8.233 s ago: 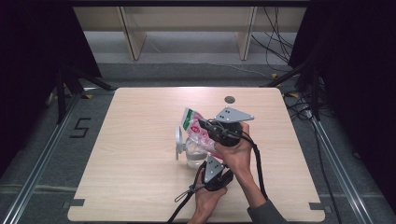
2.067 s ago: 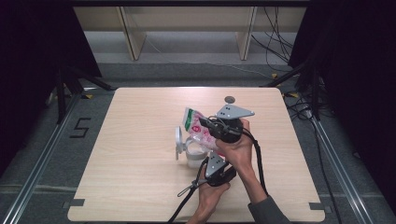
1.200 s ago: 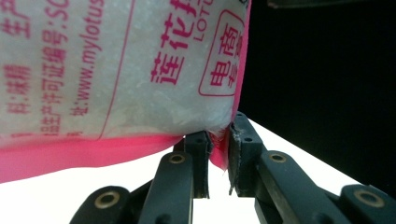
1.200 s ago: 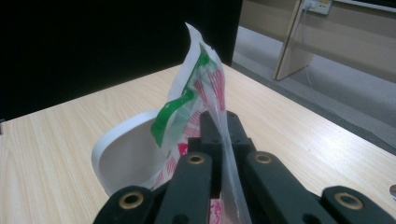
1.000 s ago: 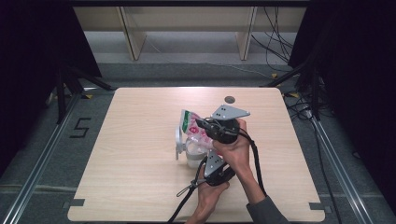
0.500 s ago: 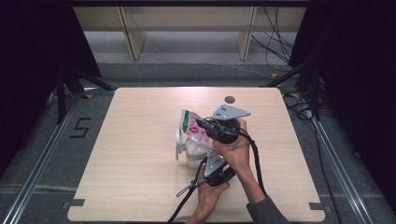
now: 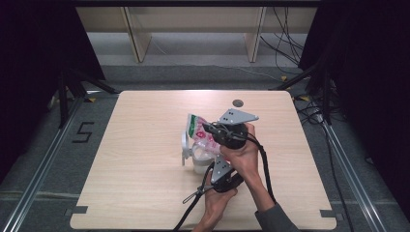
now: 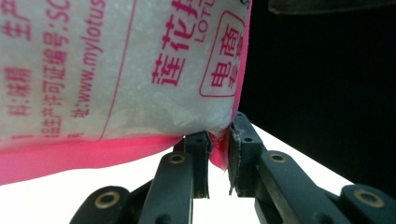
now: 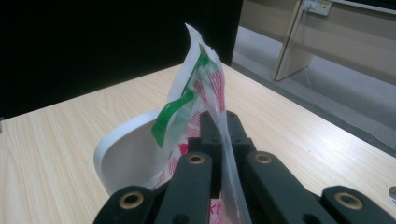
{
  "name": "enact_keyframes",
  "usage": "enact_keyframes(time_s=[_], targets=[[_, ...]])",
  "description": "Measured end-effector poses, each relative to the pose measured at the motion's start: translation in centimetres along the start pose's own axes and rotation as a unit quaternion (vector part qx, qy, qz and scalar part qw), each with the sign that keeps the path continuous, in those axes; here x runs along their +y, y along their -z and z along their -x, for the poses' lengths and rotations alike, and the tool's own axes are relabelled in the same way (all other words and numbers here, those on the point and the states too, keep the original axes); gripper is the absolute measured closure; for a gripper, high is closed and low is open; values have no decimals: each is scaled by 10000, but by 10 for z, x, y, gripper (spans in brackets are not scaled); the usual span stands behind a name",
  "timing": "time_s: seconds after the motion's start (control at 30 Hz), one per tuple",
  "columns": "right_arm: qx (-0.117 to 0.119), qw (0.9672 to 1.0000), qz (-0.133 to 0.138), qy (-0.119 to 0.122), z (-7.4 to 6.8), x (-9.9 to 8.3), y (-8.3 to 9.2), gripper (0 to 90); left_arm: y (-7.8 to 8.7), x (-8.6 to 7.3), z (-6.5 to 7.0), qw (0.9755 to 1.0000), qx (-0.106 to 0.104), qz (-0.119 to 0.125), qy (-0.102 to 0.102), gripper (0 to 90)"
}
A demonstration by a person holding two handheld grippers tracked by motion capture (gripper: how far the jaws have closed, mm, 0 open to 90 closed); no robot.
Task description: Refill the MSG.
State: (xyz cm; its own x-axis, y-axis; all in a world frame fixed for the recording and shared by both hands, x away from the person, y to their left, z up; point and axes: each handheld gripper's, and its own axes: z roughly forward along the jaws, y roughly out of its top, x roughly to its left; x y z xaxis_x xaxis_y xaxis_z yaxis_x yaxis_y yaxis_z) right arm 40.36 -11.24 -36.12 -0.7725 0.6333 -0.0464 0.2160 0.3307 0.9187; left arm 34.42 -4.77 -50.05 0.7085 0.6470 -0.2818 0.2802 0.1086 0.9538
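A clear bag of white grains, printed in pink and green, is held tilted over a white cup at the middle of the table. My right gripper reaches in from the right and is shut on the bag's upper part; in the right gripper view the film runs between the jaws, with the cup's rim just behind. My left gripper comes up from below. In the left gripper view it is shut on the pink bottom corner of the bag.
The light wooden table has a small dark round disc near its far edge. Cables trail from both grippers toward the front edge. Wooden shelf legs stand on the floor beyond the table.
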Motion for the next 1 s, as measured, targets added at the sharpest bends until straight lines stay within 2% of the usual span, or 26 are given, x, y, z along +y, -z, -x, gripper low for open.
enact_keyframes(time_s=[0.07, 0.1, 0.23, 0.27, 0.3, 0.33, 0.37, 0.43, 0.47, 0.57, 0.6, 0.63, 0.73, 0.8, 0.83, 0.87, 1.0], targets=[[23, 10000, -57, 34, 0, 0, 0, 900, 1, 1, 0, 9999, 74, -85, -18, 794], [14, 10000, -69, 29, 0, 0, 0, 900, 0, 0, 0, 10000, -6, -2, -1, 794], [-38, 10000, -43, 78, -1, 0, -2, 900, 1, 1, 0, 10000, -1, -14, 0, 794], [-22, 10000, -78, -43, -2, -1, -1, 900, 1, 1, 0, 10000, -4, -6, 6, 794], [-22, 9999, -83, -60, -2, -1, -1, 900, 1, 1, 0, 10000, -6, 1, -3, 795], [-4, 10000, -27, 86, -1, 0, -2, 900, 1, 1, 1, 10000, 21, -5, -14, 794], [-8, 9999, -17, 104, -1, 1, -1, 900, 1, 1, 0, 10000, -1, 16, -5, 795], [13, 10000, -25, 48, -1, 1, 0, 900, 1, 2, 1, 10000, -21, 31, 20, 795], [20, 10000, -30, 70, -1, 1, 0, 900, 2, 2, 2, 10000, 52, -29, -10, 795], [-22, 10000, -28, 57, -2, 0, -1, 900, 1, 1, 0, 10000, -23, 15, 27, 794], [21, 10000, -81, -35, -3, 0, -1, 900, 1, 1, 0, 10000, -24, 13, 21, 794], [-75, 9999, -74, 42, -2, 0, -1, 900, 1, 1, 0, 10000, -27, 18, 15, 795], [30, 10000, -56, -26, -3, 0, -1, 900, 1, 2, 1, 10000, -21, 37, 29, 795], [-10, 10000, -53, 76, -2, 1, -1, 900, 1, 2, 1, 10000, 15, 45, 42, 795], [-12, 10000, -56, 54, -3, 1, -1, 900, 2, 2, 2, 10000, 64, -12, 28, 795], [-11, 10000, -69, 60, -3, 1, -1, 900, 1, 2, 1, 10000, -34, 39, 33, 794], [-1, 10000, -76, -27, -3, 0, -1, 900, 1, 2, 1, 10000, -2, 41, 42, 795]])
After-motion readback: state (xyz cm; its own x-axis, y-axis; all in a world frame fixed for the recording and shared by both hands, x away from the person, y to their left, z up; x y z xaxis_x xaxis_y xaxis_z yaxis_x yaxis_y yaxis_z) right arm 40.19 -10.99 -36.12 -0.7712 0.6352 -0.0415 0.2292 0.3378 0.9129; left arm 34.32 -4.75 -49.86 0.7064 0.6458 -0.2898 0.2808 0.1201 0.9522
